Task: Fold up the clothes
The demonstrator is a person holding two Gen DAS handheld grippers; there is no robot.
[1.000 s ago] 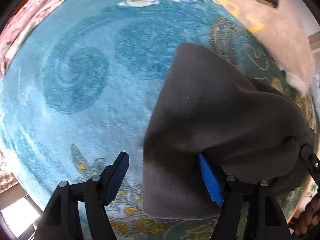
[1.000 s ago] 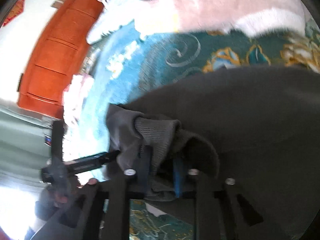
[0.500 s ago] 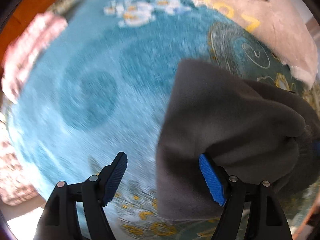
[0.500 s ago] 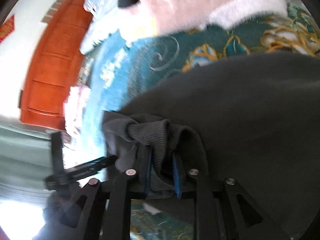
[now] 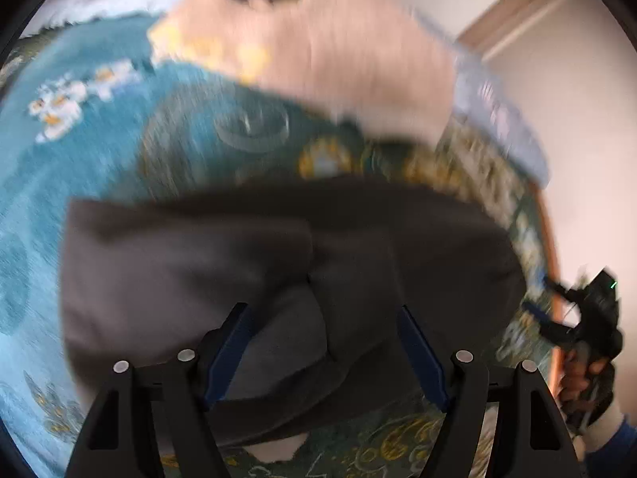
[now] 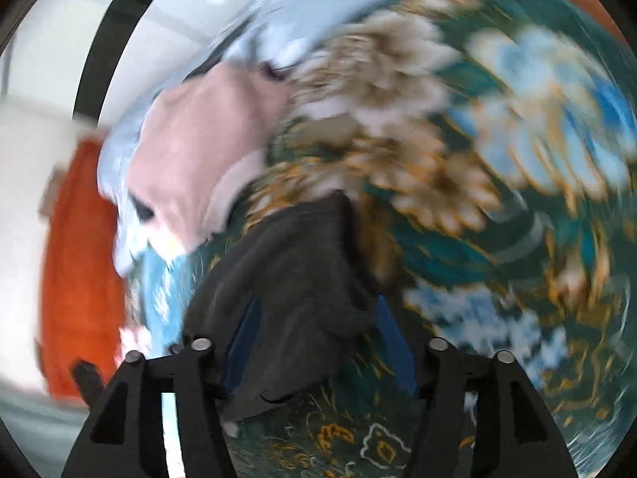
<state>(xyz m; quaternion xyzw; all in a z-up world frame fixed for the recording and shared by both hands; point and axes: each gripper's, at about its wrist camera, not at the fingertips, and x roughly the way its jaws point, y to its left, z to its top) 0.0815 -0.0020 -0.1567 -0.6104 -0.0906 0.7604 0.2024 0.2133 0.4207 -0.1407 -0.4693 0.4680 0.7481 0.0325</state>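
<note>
A dark grey garment (image 5: 247, 263) lies folded on a teal floral blanket (image 5: 91, 167), the landmark of both views, with both pictures smeared by motion blur. In the left wrist view the left gripper (image 5: 324, 352) hangs over the near part of the garment, its blue-padded jaws standing wide apart and pressing on nothing; grey cloth fills the space below and between them, and whether a fold rises into the gap cannot be made out. Beyond the garment, at the blanket's far edge, a pale pink garment (image 5: 350, 51) lies heaped, its outline dissolved by blur, with a dark item at the top of the frame cut off by the lens rim. At the blanket's right edge a hand (image 5: 585, 374) grips the handle of the right gripper (image 5: 545, 298), small and indistinct there. In the right wrist view the right gripper (image 6: 314, 342) has its jaws opening, with a bunched end of the dark grey garment (image 6: 294, 279) between them; the pads appear clear of the cloth, though blur leaves contact hard to judge. The pink garment (image 6: 207, 143) sits beyond it on the blanket (image 6: 497, 239), and an orange wooden panel (image 6: 75, 263) stands past the blanket's left edge, partly cut off.
</note>
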